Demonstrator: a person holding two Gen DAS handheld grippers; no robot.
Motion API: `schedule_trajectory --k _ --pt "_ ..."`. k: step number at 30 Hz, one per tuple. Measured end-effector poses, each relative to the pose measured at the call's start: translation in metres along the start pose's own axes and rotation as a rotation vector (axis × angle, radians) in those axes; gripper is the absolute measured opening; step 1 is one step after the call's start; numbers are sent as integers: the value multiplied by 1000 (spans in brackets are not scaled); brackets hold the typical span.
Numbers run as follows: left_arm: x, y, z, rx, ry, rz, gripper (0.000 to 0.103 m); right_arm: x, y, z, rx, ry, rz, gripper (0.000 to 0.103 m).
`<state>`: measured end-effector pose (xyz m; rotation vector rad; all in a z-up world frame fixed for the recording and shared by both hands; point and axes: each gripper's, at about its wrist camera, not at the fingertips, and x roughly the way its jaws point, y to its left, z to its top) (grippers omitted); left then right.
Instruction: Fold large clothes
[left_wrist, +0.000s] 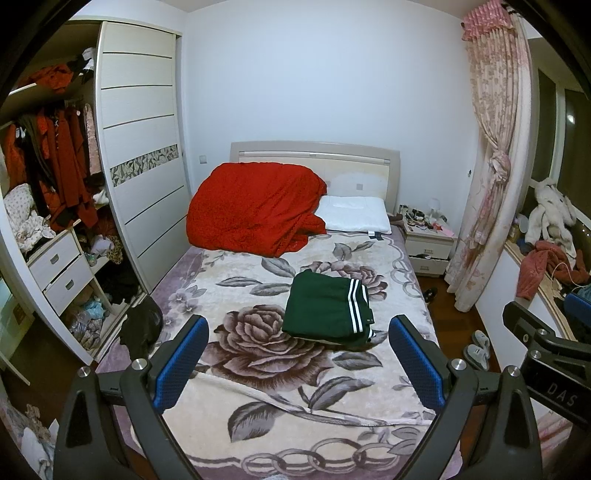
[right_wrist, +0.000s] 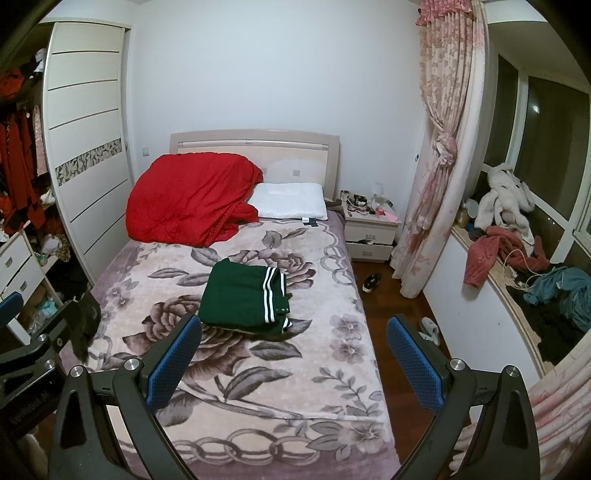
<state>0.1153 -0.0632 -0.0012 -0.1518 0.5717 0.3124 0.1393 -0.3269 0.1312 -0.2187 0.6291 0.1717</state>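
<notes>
A dark green garment with white stripes (left_wrist: 328, 310) lies folded into a neat rectangle on the floral blanket of the bed (left_wrist: 258, 369). It also shows in the right wrist view (right_wrist: 245, 299). My left gripper (left_wrist: 299, 354) is open and empty, held above the foot of the bed, well short of the garment. My right gripper (right_wrist: 293, 354) is open and empty too, held over the bed's right edge. The right gripper's body shows at the left view's right edge (left_wrist: 543, 354).
A red quilt (left_wrist: 255, 206) and white pillow (left_wrist: 354, 214) lie at the headboard. An open wardrobe (left_wrist: 55, 206) stands left, a black garment (left_wrist: 142, 325) hangs off the bed's left edge. A nightstand (right_wrist: 371, 229), curtain (right_wrist: 439, 155), shoes (right_wrist: 371, 282) and a cluttered window ledge (right_wrist: 517, 258) are right.
</notes>
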Motion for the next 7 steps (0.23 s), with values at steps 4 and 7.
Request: schedule_trajectory --k 4,7 --pt "1 -1 0 -1 0 -2 100 -3 3 4 1 2 3 102" --pt "-2 1 -1 -8 -9 5 100 -6 5 4 1 2 3 102"
